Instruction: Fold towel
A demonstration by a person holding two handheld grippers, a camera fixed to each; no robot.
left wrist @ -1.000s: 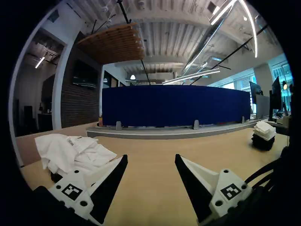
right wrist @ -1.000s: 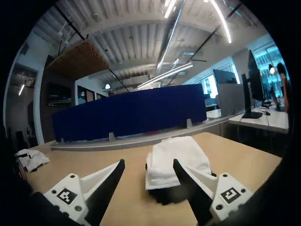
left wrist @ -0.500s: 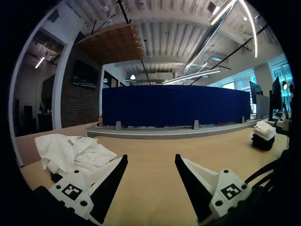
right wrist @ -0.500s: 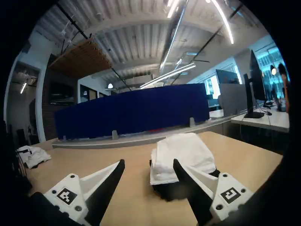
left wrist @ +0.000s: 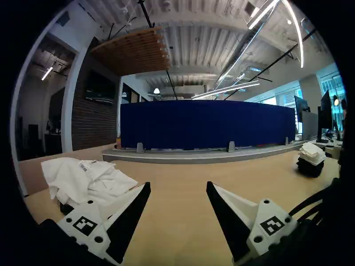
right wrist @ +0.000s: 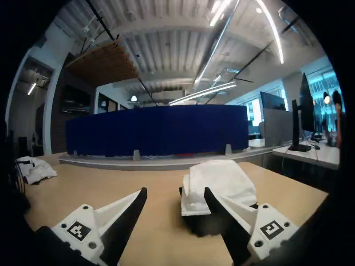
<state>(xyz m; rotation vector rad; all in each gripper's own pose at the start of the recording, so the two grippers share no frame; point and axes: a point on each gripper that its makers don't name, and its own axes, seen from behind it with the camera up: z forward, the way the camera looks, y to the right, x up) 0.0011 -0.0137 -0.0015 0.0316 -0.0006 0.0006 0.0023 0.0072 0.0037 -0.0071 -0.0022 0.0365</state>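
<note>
I have both claws spread wide and holding nothing: the left claw (left wrist: 177, 183) hangs low over the bare desk (left wrist: 186, 170), and the right claw (right wrist: 175, 189) does the same on its side. The crumpled towel (left wrist: 84, 179) lies in a loose white heap just beyond my left claw's left finger, a tag showing on top. Near the right claw's right finger sits the folded stack (right wrist: 219, 186), a white towel squared up on something dark (whether the finger touches it, I cannot tell). I read the layout as deliberate: unfolded supply on the left, finished work on the right, open wood between them for spreading cloth flat. The blue partition (left wrist: 204, 124) closes off the far edge. My next job, I judge, is reaching left for that heap.
</note>
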